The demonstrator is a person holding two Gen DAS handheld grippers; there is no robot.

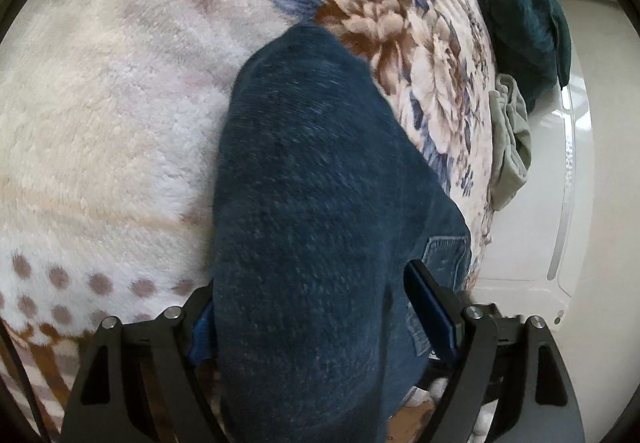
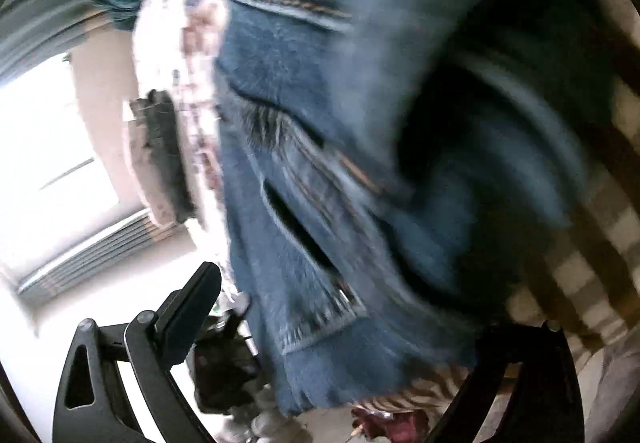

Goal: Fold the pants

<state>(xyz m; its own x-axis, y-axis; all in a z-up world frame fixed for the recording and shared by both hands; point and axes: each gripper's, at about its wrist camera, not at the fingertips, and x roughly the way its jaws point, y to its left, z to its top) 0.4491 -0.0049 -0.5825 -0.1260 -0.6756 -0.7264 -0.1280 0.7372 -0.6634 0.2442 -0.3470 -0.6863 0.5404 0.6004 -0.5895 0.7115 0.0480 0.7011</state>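
Jeans (image 1: 312,203) are stretched over a floral blanket (image 1: 100,123), bunched denim filling the wide-set left gripper (image 1: 316,307) (presumably anchoring the fold); the right gripper (image 2: 340,327) is seen released, jaws wide beside the waistband.

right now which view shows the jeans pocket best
The left wrist view: the jeans lie sharp on the blanket, with a stitched pocket near the right finger. The right wrist view shows the jeans close and blurred, only seams and a slit.
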